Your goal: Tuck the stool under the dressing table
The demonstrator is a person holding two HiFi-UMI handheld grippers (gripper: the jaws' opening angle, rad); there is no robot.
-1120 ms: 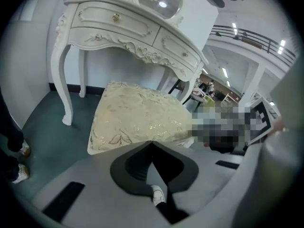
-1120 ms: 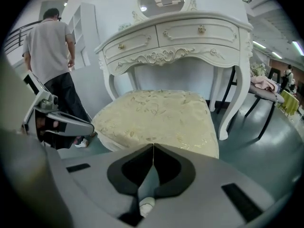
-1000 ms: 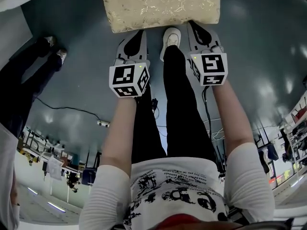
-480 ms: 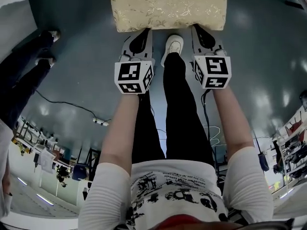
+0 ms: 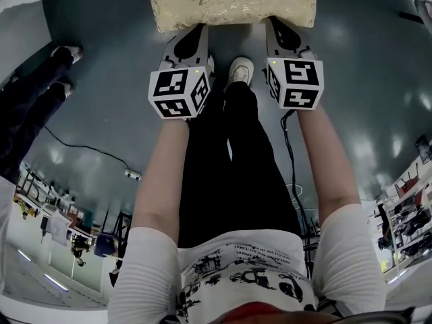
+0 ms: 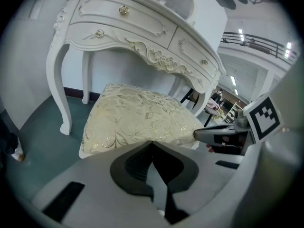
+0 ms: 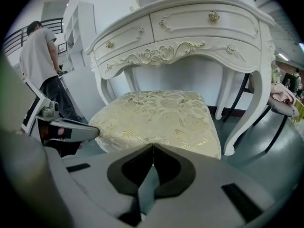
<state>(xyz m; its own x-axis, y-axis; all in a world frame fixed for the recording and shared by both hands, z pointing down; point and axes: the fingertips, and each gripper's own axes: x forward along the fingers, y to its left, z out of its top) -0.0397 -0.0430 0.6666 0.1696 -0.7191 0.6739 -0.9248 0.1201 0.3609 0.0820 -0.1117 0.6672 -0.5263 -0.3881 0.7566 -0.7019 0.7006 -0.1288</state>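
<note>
two closed, empty jaw pairs: my left hand-held gripper (image 6: 152, 144) and right hand-held gripper (image 7: 153, 146) meet the stool (image 7: 156, 115) at its near edge, before the dressing table (image 7: 180, 37).

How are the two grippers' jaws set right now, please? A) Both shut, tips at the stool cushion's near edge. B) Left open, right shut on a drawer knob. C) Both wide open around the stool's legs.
A: the left gripper and right gripper each show jaws closed together, tips at the stool edge.
</note>
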